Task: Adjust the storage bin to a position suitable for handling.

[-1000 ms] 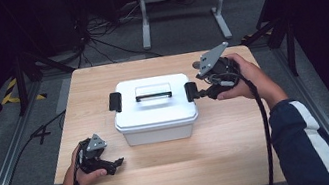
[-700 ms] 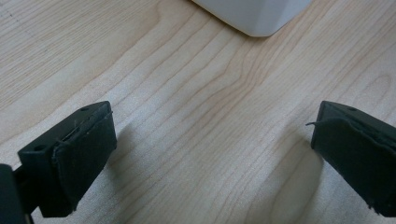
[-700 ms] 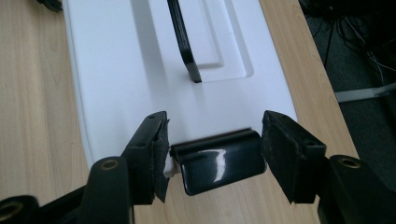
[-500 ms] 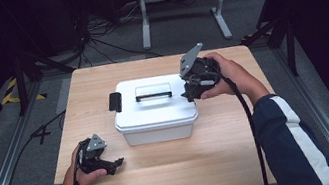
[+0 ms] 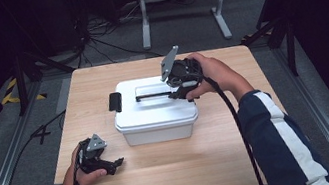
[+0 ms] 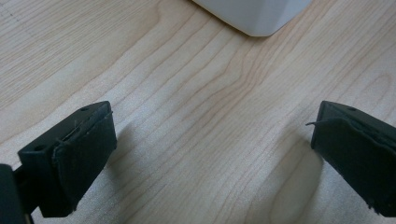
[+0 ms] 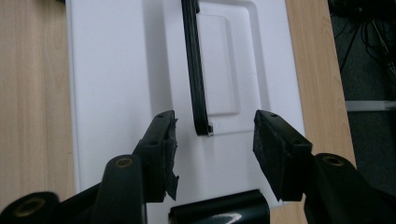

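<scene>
High view first: a white rectangular plastic storage box [image 5: 156, 116] with a lid sits at the middle of the light wooden table [image 5: 244, 155], a black latch [image 5: 115, 102] at its nine o'clock end and a thin black carry handle [image 5: 153, 96] lying along the lid. The right gripper [image 5: 178, 91], held in a hand, hovers over the lid's three o'clock end, at the handle's end. The left gripper [image 5: 113, 164] rests on the table at about seven o'clock from the box, well apart from it, pointing toward three o'clock. Left gripper view: the jaws stand wide apart with only bare wood grain between them, and a rounded white corner of the box [image 6: 254, 16] shows at twelve o'clock. Right gripper view: the jaws are partly open and have just been closing; the near end of the handle [image 7: 196, 79] lies between them, closer to the nine o'clock pad [image 7: 169, 154], with neither pad pressing on it, above the white lid [image 7: 112, 70].
</scene>
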The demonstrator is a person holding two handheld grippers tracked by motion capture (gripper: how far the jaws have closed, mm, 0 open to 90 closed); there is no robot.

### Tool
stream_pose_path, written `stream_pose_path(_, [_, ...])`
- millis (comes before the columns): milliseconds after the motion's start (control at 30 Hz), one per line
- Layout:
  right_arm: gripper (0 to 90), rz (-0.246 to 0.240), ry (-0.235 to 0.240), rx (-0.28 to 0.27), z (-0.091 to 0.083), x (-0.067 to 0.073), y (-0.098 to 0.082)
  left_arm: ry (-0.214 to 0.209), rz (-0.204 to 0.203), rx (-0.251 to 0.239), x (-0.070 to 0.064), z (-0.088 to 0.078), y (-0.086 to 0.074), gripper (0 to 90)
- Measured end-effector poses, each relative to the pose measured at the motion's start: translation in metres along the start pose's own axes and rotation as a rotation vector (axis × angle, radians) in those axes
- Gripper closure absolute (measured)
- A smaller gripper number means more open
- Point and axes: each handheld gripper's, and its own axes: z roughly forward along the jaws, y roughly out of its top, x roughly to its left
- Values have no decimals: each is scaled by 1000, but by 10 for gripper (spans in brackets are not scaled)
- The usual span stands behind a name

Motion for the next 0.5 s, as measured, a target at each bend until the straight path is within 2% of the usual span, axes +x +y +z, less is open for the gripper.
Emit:
stream_pose_path(167, [548,-38,4,39,9,2,13,0,-2,-3,0,0,0,6])
stream_pose_path(500, [618,-67,16,77,24,3,27,-1,3,0,0,0,0,6])
